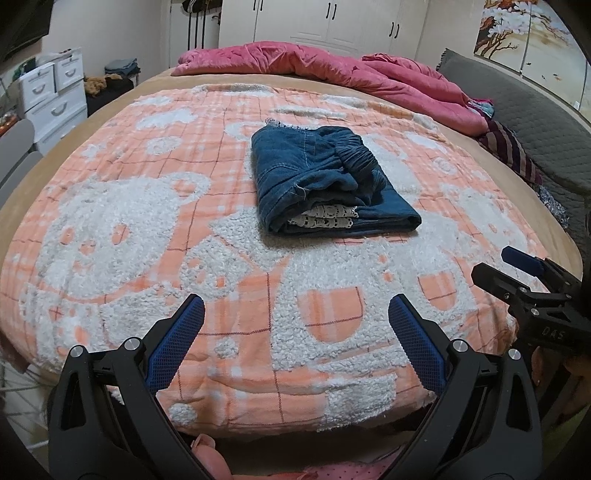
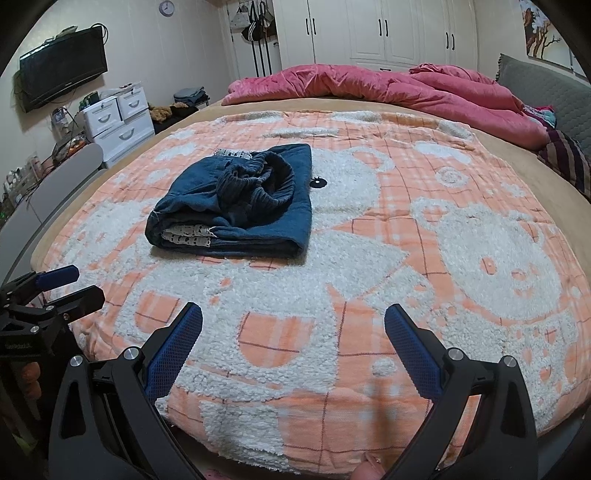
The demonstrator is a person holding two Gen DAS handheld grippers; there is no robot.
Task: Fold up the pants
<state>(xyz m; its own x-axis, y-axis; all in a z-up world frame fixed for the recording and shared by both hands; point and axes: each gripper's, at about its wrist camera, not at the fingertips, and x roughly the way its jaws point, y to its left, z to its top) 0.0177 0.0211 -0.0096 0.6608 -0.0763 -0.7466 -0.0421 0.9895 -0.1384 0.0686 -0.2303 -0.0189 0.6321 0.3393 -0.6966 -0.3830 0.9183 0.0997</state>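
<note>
Pants: the blue denim pants [image 1: 325, 177] lie folded into a compact bundle on the bed, near the middle of the blanket and well ahead of both my claws; nothing touches them.
Pants, detail: the gathered waistband [image 1: 354, 155] sits on top of the bundle, slightly rumpled; white lace trim [image 1: 325, 218] shows between the layers at the near open edge, and a little more lace peeks out at the far edge.
Pants, right view: the same bundle [image 2: 236, 199] appears left of centre, its fold edge to the right and its layered edge with the lace [image 2: 188, 236] facing me.
Left claw: my left gripper [image 1: 295, 317] hovers low over the near edge of the bed, its blue-padded fingers [image 1: 177, 343] spread wide, nothing between them.
Right claw: my right gripper [image 2: 293, 321] is likewise spread wide and empty, its blue pads [image 2: 413, 354] apart over the blanket; in the left view it shows at the right margin [image 1: 517, 273].
Cross-check: the left claw shows at the left margin of the right view [image 2: 62, 288], beside the bed's edge and clear of the pants.
Surface: an orange-checked blanket with white fleecy bear figures [image 1: 147, 258] covers the bed and lies fairly flat.
Far side: a rumpled pink quilt [image 1: 332, 70] is heaped along the far edge of the bed, well apart from the pants.
Surroundings: white wardrobe doors [image 2: 380, 33] behind; a white drawer unit [image 2: 118, 118] and a wall-mounted television [image 2: 62, 62] to the left.
</note>
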